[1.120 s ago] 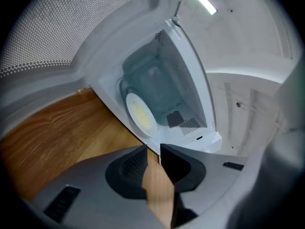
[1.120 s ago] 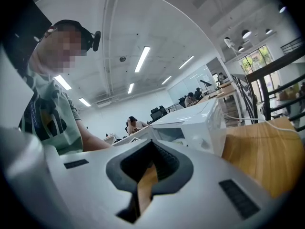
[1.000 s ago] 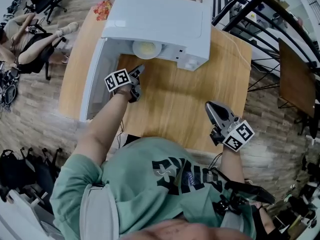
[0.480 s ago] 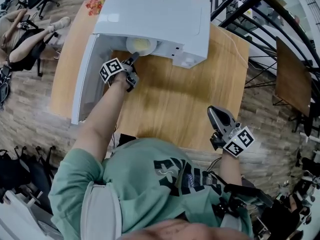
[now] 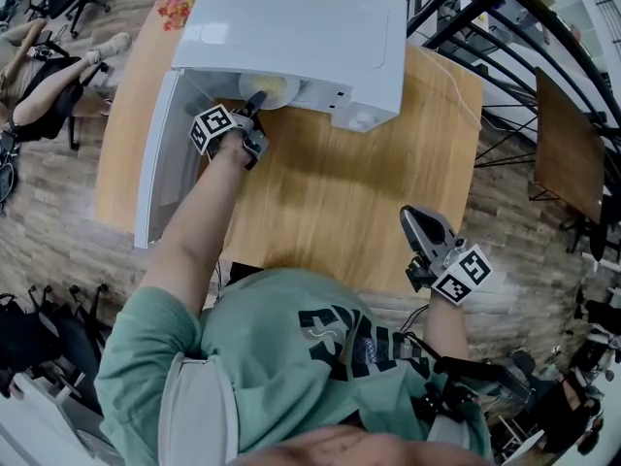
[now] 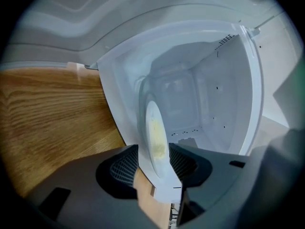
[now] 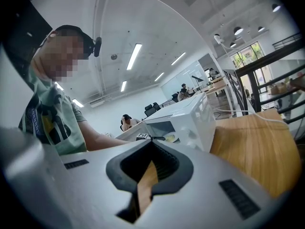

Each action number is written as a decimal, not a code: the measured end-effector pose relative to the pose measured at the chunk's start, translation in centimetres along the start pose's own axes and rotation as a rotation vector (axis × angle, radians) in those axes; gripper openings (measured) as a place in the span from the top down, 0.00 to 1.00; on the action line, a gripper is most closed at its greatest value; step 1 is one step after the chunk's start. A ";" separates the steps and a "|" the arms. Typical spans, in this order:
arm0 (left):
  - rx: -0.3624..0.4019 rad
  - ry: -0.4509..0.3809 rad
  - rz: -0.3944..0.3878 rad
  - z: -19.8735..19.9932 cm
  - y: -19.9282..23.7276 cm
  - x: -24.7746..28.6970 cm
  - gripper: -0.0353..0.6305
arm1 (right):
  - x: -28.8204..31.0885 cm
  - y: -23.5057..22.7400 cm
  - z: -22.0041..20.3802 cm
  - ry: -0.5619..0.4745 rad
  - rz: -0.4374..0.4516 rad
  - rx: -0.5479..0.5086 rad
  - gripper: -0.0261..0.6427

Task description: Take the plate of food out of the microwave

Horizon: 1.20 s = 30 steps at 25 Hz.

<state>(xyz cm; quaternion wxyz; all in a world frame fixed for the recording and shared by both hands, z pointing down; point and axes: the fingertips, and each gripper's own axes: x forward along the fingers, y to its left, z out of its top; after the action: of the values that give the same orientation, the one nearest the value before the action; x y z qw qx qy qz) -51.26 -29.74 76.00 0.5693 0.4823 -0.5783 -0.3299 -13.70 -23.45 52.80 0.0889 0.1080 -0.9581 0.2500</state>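
Forward goes the left gripper [image 5: 254, 105] since a second ago, up to the microwave [image 5: 301, 37] mouth. I see its jaws wide apart, straddling the plate [image 5: 275, 90] rim, not gripping it. Plate with yellow food sits inside the cavity, just ahead of this gripper. Right gripper [image 5: 415, 216] hangs well behind and to the right over the table [image 5: 340, 183], jaws together, empty.

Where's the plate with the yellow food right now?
In the head view, the white round plate of yellow food sits inside the open white microwave, upper left, its rim between the left claw's open jaws.
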 end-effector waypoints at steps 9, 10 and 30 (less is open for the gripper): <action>-0.013 -0.047 0.050 0.3 0.7 0.1 0.77 | -0.3 -0.7 0.0 0.011 -0.023 0.003 0.95; -0.015 -0.055 0.040 0.3 0.6 0.0 0.79 | -0.4 -0.7 0.0 0.010 -0.025 0.003 0.95; -0.044 -0.029 -0.076 0.0 -2.9 -4.6 0.92 | 0.7 2.0 1.1 -0.003 0.002 -0.029 0.95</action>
<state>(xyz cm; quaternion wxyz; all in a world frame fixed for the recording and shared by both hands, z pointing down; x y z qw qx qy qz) -51.26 -26.33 71.76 0.5583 0.4865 -0.5604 -0.3710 -15.03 -22.39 51.13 0.0886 0.1060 -0.9619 0.2358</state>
